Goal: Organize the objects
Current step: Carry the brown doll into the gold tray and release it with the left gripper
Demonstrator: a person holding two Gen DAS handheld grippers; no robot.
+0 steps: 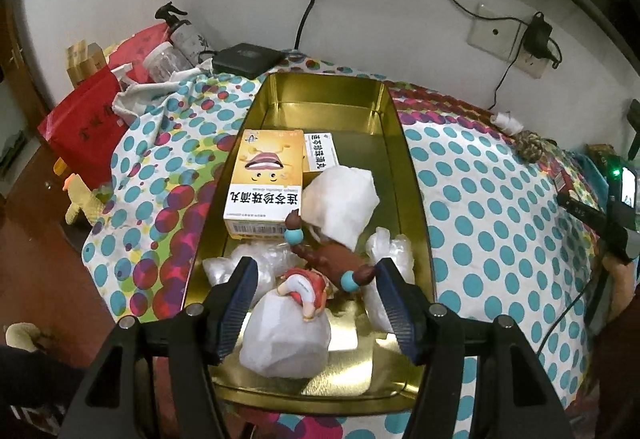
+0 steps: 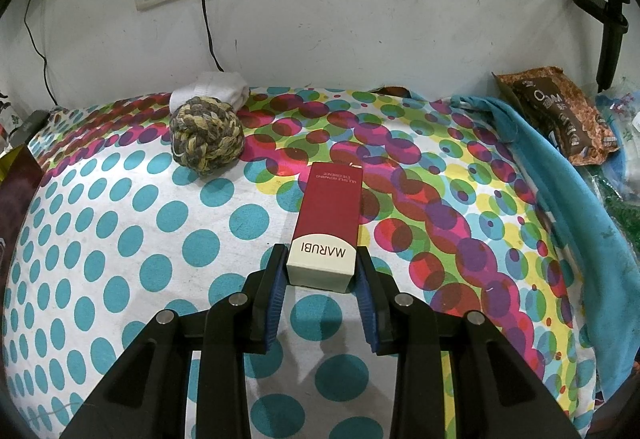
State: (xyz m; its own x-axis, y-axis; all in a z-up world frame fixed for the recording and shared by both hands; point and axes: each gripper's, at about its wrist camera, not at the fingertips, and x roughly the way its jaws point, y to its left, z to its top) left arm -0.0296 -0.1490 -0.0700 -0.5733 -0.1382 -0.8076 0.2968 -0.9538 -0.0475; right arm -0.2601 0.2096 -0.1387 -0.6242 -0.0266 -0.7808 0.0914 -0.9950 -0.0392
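Red MARUBI box (image 2: pixel 328 225) is clamped in right tool (image 2: pixel 322 273), not yet binned. Left tool (image 1: pixel 314 289) hangs wide over gold tin (image 1: pixel 408 159), partly filled; rope ball (image 2: pixel 206 139) remains ahead-left.

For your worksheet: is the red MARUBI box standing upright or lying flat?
Lying flat. The box rests lengthwise on the dotted cloth, its white end toward the camera, between the pads of the right gripper, which is shut on it.

three boxes (image 1: pixel 262 183), one rope ball (image 2: pixel 207 137)
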